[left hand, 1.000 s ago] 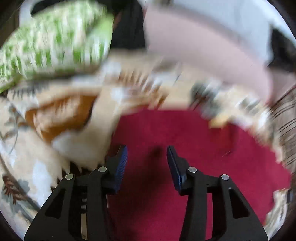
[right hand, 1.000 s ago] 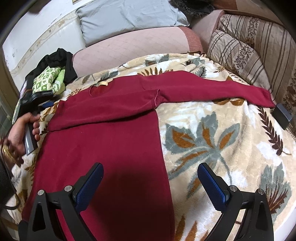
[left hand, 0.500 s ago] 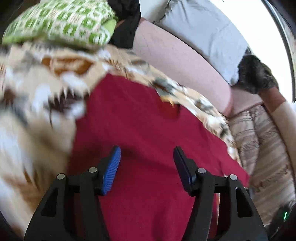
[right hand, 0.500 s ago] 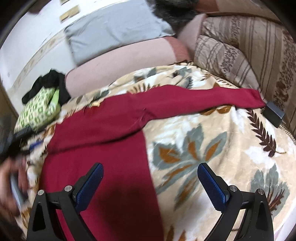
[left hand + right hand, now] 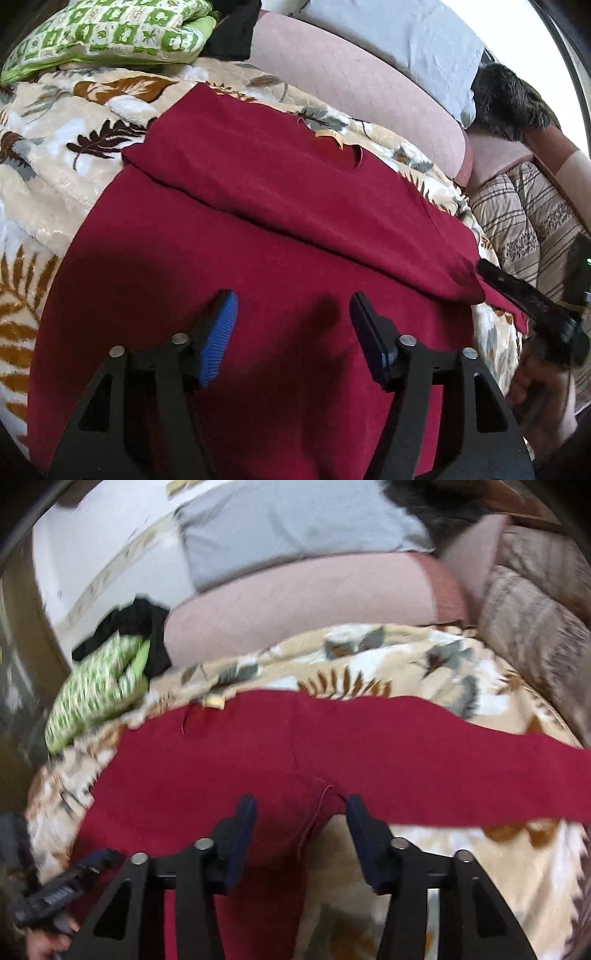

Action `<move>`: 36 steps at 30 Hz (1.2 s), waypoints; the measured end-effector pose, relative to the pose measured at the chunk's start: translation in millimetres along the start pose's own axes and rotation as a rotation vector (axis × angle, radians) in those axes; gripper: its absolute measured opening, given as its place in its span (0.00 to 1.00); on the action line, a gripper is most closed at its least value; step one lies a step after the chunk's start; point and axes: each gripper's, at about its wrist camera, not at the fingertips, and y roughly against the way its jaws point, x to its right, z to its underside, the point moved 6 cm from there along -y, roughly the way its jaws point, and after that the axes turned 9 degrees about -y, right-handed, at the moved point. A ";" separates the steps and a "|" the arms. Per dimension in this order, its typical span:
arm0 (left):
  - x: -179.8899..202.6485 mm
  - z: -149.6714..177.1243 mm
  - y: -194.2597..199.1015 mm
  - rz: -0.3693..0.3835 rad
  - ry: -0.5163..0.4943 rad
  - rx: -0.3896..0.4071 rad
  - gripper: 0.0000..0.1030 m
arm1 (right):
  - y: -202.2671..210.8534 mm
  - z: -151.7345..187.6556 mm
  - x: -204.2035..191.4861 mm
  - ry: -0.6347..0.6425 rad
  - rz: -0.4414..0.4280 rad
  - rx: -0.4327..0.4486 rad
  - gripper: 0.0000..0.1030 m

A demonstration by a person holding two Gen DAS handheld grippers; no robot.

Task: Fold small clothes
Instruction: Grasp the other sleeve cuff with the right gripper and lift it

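Note:
A dark red long-sleeved shirt (image 5: 280, 206) lies flat on a floral blanket (image 5: 55, 158), one sleeve folded across its chest. My left gripper (image 5: 291, 310) hovers over the shirt's body; its jaws are opening and hold nothing. In the right wrist view the other sleeve (image 5: 480, 760) stretches out to the right. My right gripper (image 5: 301, 812) sits at the armpit seam, where that sleeve meets the body. Its jaws are closing with red cloth between them, the pads still apart from it. Each gripper shows in the other's view, held by a hand (image 5: 535, 384).
A folded green patterned cloth (image 5: 107, 33) and a black garment (image 5: 236, 37) lie at the blanket's far left. A pink bolster (image 5: 354, 85) and a grey pillow (image 5: 399, 33) run along the back. Striped cushions (image 5: 524, 210) bound the right side.
My left gripper swung across from the blanket edge to over the shirt's body and its jaws widened. My right gripper moved forward to the armpit seam and its jaws narrowed from wide open.

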 end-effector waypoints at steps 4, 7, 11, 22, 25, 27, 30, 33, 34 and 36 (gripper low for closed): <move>4.4 0.4 -2.7 -0.010 -0.026 -0.002 0.72 | -20.2 4.6 0.8 0.030 -0.036 -0.045 0.20; 10.2 0.9 -5.7 -0.026 -0.062 -0.010 0.77 | -10.7 -3.8 -7.4 0.101 -0.013 0.013 0.02; 10.5 2.8 -5.1 -0.037 -0.074 -0.009 0.77 | -8.1 -26.8 -3.0 0.096 0.030 0.094 0.02; 10.4 3.2 -5.2 -0.042 -0.076 -0.010 0.77 | 35.4 -19.0 89.9 -0.200 0.143 0.081 0.09; 10.7 3.5 -5.1 -0.046 -0.080 -0.010 0.77 | 85.7 -23.4 146.9 -0.302 0.232 0.157 0.46; 11.5 4.1 -5.2 -0.048 -0.081 -0.011 0.77 | 117.2 -29.9 199.1 -0.348 0.333 0.203 0.55; 12.7 4.3 -5.8 -0.053 -0.089 -0.014 0.78 | 124.6 -32.1 265.2 -0.427 0.434 0.103 0.55; 13.2 4.4 -6.0 -0.053 -0.091 -0.014 0.79 | 113.6 -28.9 309.3 -0.503 0.430 -0.014 0.55; 14.0 4.5 -6.3 -0.055 -0.096 -0.016 0.80 | 108.8 -28.5 315.9 -0.507 0.421 -0.038 0.54; 15.0 4.5 -7.1 -0.063 -0.108 -0.019 0.80 | 99.9 -29.8 320.9 -0.469 0.443 -0.070 0.54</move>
